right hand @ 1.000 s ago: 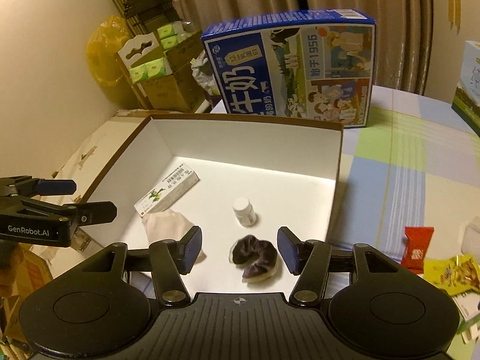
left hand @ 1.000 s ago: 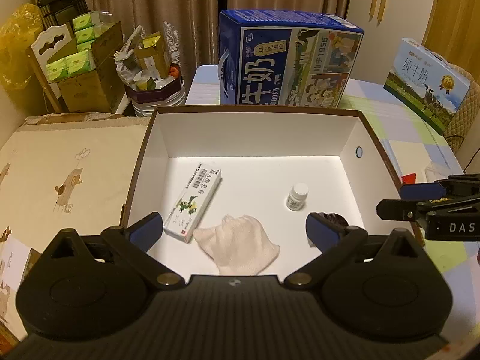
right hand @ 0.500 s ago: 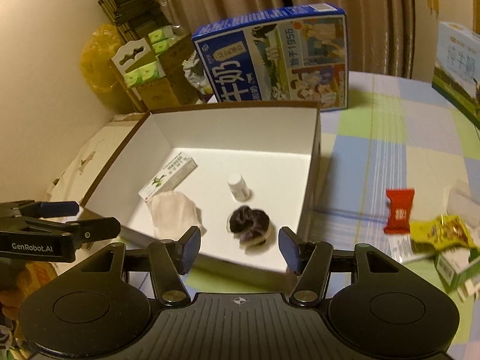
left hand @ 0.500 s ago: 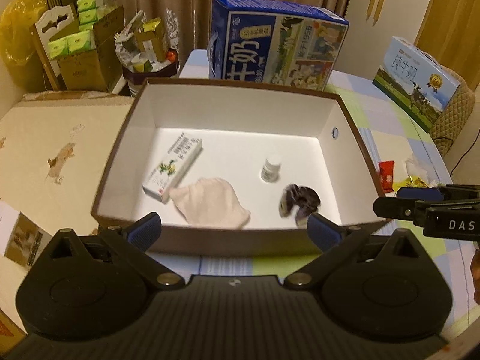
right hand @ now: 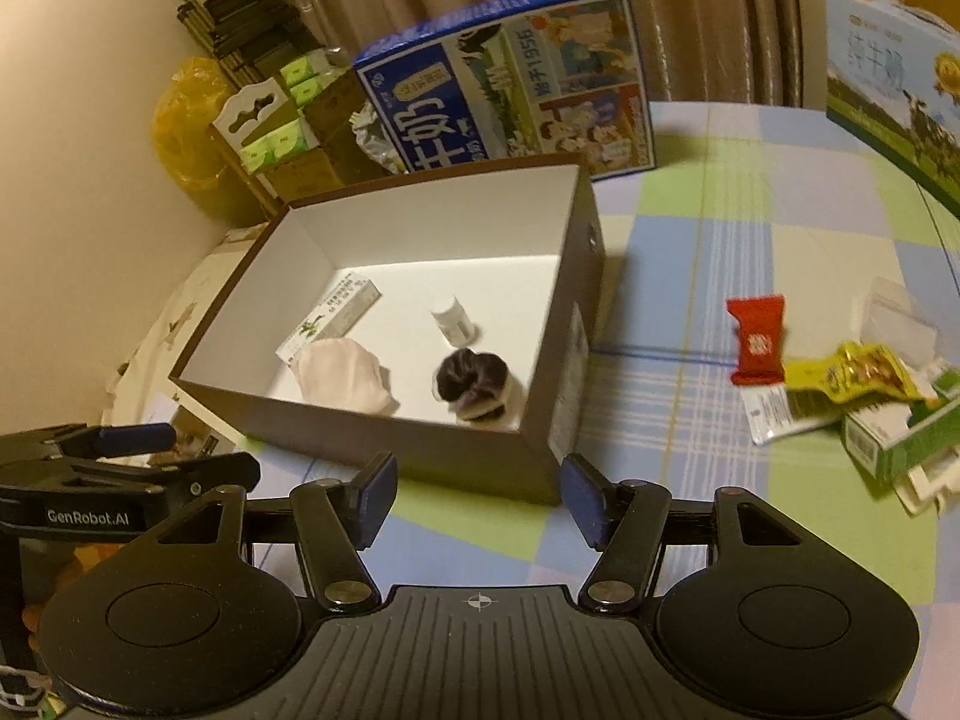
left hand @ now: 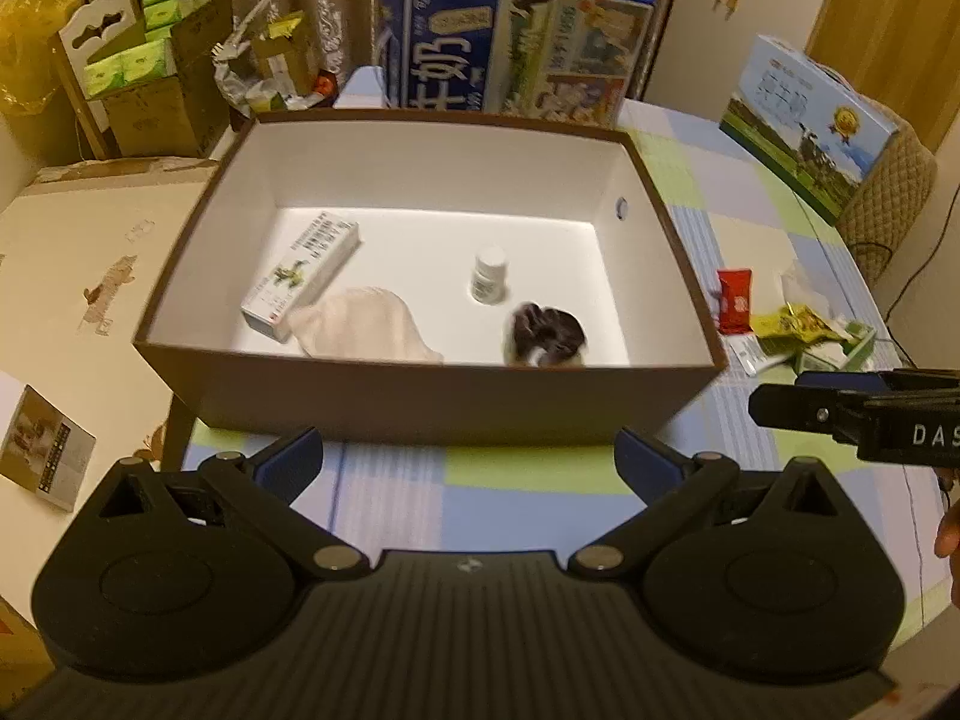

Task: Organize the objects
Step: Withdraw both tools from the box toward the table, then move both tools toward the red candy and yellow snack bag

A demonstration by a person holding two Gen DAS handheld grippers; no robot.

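Observation:
A brown box (left hand: 420, 402) (right hand: 558, 372) with a white inside stands on the checked tablecloth. Inside lie a medicine carton (left hand: 303, 273) (right hand: 333, 321), a pale cloth (left hand: 360, 330) (right hand: 342, 375), a small white bottle (left hand: 489, 276) (right hand: 454, 319) and a dark scrunchie (left hand: 546, 339) (right hand: 474, 381). My left gripper (left hand: 468, 462) hangs open and empty in front of the box's near wall. My right gripper (right hand: 478, 495) is open and empty too, near the box's front right corner. Right of the box lie a red sachet (left hand: 735, 303) (right hand: 757, 339), a yellow packet (right hand: 858, 372) and a green-white carton (right hand: 900, 438).
A big blue milk carton (left hand: 510, 42) (right hand: 510, 78) stands behind the box, and a second milk box (left hand: 807, 114) is at the far right. Cardboard boxes of tissue packs (left hand: 138, 78) and a beige surface (left hand: 78, 252) lie to the left.
Both grippers have drawn back out of the box and risen. The scrunchie stays where it lay in the box. The sachets on the right have come into view.

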